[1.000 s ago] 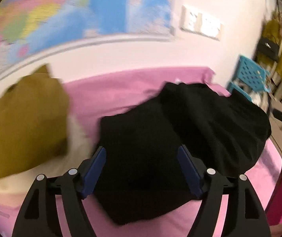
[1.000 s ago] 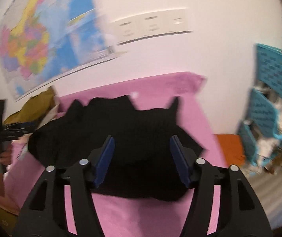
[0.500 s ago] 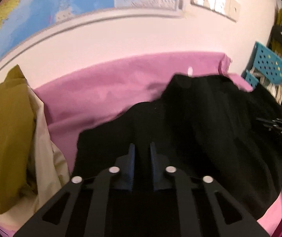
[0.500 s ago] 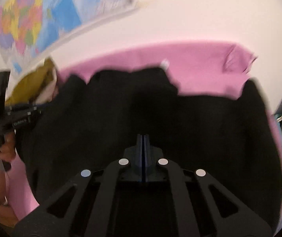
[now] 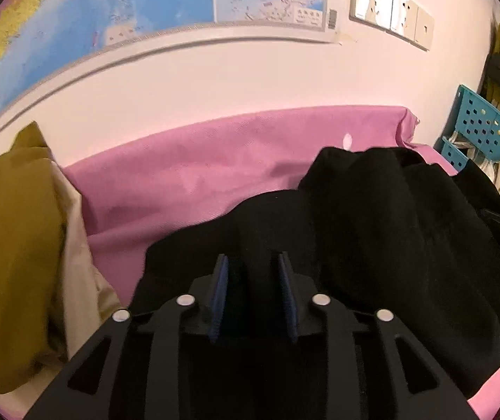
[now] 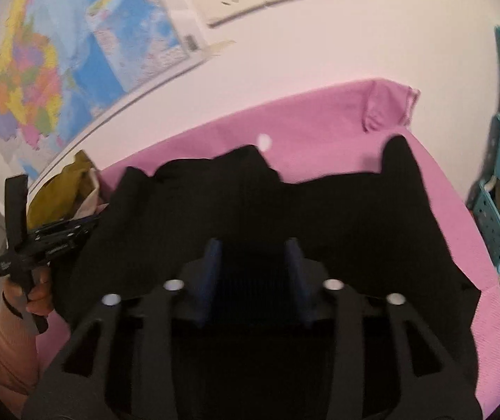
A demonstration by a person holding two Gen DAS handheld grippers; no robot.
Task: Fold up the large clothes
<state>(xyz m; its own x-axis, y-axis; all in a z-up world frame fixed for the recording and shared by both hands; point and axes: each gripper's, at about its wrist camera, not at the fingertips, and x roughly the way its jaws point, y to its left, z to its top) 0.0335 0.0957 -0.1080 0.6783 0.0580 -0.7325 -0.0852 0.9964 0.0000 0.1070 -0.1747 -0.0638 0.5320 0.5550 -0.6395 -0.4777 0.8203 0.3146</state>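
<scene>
Black garment [image 5: 372, 227]: large, knit-looking, heaped on pink-covered worktop [image 5: 215, 161]. Sits toward the near and right part in left wrist view. Runs close to the right edge; far strip of pink bare up to the wall. Not flat: rumpled humps throughout. Two peaks poke up along the far edge in right wrist view, perhaps sleeve or shoulder corners; cannot tell which.

Left tongs [image 5: 251, 262]: released. Have just been opening. Pads apart, black cloth under and between them, nothing pinched as far as visible.

Right tongs [image 6: 253, 245]: likewise released, have just been opening, wider gap. Dark cloth below and between the pads, nothing clamped.

Progress, as a judgement: early.
- No clean fold line, no squared edges.
- No stacked layers readable, black on black.
- Possibly one rough doubling across the middle; too dark to confirm.

Left to do, by the look of it:
- Flatten and spread the garment.
- Find hem and sleeves, bring the sleeves in.
- Fold over and square up.

Risk worth noting: soft bulky cloth, likely to slump back into humps once let go, so smoothing probably needed before any fold holds.

Elsewhere: mustard garment [image 5: 8, 245] over cream cloth [image 5: 75, 245], piled at the left end of the worktop. Near the black garment, clear of both tongs. Unfolded too, probably waiting its turn.

Wall map [image 5: 145, 7] and socket plates [image 5: 389, 10] behind; teal crates [image 5: 477, 129] at right.
</scene>
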